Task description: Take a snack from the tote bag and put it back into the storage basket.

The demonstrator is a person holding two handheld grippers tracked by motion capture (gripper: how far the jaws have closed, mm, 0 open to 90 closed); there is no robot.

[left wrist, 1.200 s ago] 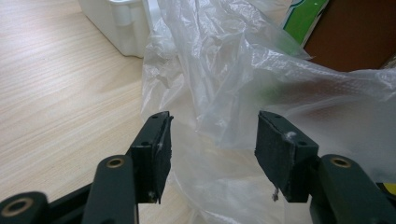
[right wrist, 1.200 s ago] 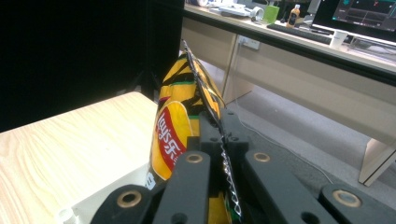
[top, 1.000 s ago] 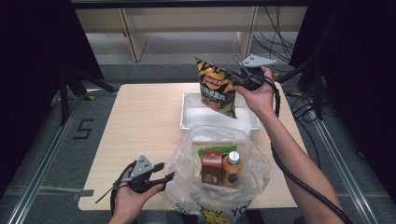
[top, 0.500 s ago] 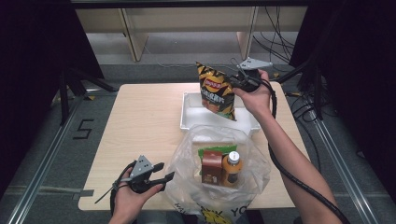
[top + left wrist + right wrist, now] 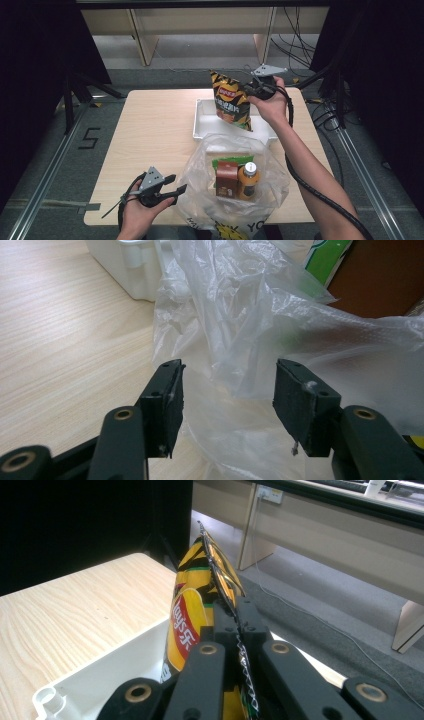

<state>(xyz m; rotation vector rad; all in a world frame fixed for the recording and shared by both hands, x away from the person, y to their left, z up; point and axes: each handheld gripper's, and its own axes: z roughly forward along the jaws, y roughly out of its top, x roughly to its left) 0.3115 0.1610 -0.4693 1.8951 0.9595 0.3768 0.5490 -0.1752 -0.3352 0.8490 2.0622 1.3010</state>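
A yellow and black chip bag (image 5: 231, 100) hangs upright over the white tray (image 5: 202, 127). My right gripper (image 5: 252, 89) is shut on its top right seam. In the right gripper view the jaws (image 5: 239, 625) pinch the crimped edge of the chip bag (image 5: 192, 605) above the tray (image 5: 115, 675). At the front stands a clear plastic bag (image 5: 235, 200), holding a brown carton (image 5: 226, 177), an orange bottle (image 5: 247, 180) and a green packet (image 5: 230, 162). Beside the bag's left edge my left gripper (image 5: 175, 185) is open. Crumpled plastic (image 5: 280, 325) lies just beyond its open gripper (image 5: 227, 400).
The wooden table (image 5: 155, 130) has bare room to the left of the tray and the plastic bag. Black stands (image 5: 70, 90) and cables (image 5: 320, 105) flank the table. The front edge runs close under the left hand.
The right gripper with the chip bag has shifted slightly toward the left and lower over the tray. The left gripper has stayed in place.
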